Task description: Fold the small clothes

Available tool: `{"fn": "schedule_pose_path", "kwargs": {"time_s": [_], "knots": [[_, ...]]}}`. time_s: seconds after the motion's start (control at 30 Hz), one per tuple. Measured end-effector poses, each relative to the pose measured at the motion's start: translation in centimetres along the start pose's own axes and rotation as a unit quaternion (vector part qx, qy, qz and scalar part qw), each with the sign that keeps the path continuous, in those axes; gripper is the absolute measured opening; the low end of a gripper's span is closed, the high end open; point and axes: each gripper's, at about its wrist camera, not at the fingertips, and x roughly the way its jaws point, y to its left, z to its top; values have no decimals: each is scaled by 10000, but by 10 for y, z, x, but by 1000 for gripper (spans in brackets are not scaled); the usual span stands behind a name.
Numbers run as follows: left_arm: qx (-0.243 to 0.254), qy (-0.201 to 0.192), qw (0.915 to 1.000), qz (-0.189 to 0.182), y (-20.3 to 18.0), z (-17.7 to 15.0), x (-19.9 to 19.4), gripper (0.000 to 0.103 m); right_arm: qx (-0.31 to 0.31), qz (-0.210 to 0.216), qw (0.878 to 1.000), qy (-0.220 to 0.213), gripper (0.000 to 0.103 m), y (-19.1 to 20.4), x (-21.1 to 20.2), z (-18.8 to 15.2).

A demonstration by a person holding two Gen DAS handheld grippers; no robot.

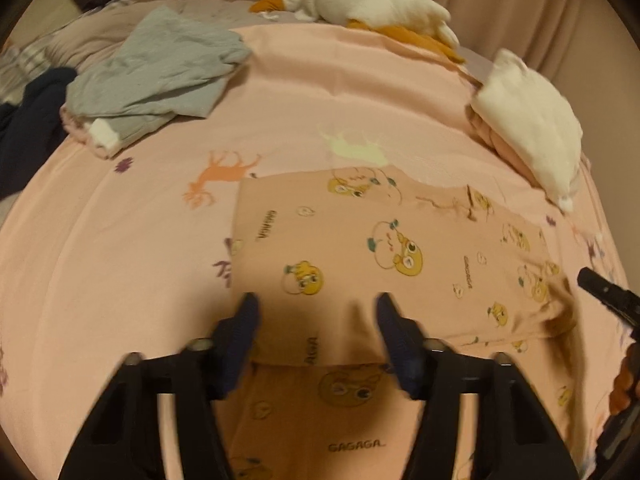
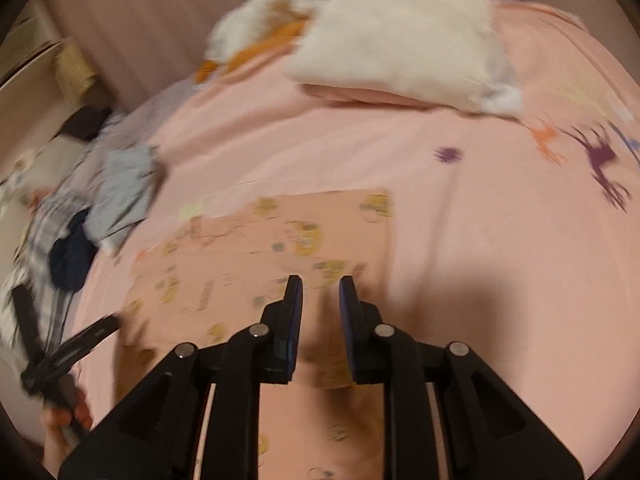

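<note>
A small peach garment [image 1: 380,248] printed with yellow cartoon faces lies on the pink bedsheet [image 1: 120,260], partly folded over itself. My left gripper [image 1: 316,304] is open just above its near folded edge, empty. The right gripper's tip [image 1: 600,284] shows at the right edge of this view. In the blurred right wrist view the same garment [image 2: 248,248] lies ahead. My right gripper [image 2: 320,288] hangs above its near right part with a narrow gap between the fingers, holding nothing. The left gripper [image 2: 76,344] shows at lower left.
A crumpled grey garment [image 1: 160,68] and dark navy clothes [image 1: 28,128] lie at the far left. A folded white and pink stack [image 1: 528,120] sits at the right. A white and orange plush toy [image 1: 372,4] lies at the back by the curtains.
</note>
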Motion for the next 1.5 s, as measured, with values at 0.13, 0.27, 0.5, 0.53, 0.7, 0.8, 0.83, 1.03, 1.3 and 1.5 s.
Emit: {"fn": "schedule_pose_path", "kwargs": {"time_s": [0.13,0.27,0.5,0.53,0.7,0.8,0.83,1.03,1.3,1.5], "knots": [[107,208,9996,169,-6,-5,17,35,-421,18,9986,323,19,16,19,-8],[158,249,9993,243,-5,-10,25,35,-449,-324,9957,749,16,6,45,-20],[145,249,9994,209,-5,-11,23,35,-307,-151,9970,693,20,3,36,-18],[139,250,9994,202,-4,-11,24,35,-328,-115,9974,632,19,6,33,-18],[105,258,9994,226,-6,-12,23,35,-221,-359,9959,805,16,-5,42,-21],[105,264,9994,199,-5,-12,19,35,32,-176,9969,761,16,-13,38,-22],[98,247,9995,181,-5,-13,16,35,101,-129,9971,737,16,-13,34,-23],[-93,128,9999,-63,-4,-29,-11,48,283,130,9983,490,46,-11,-1,-34],[-496,-16,9987,-149,27,-58,-48,55,625,236,9971,353,56,-24,-45,-67],[-1016,73,9947,-153,62,-74,-59,56,1127,136,9931,299,57,-56,-68,-88]]}}
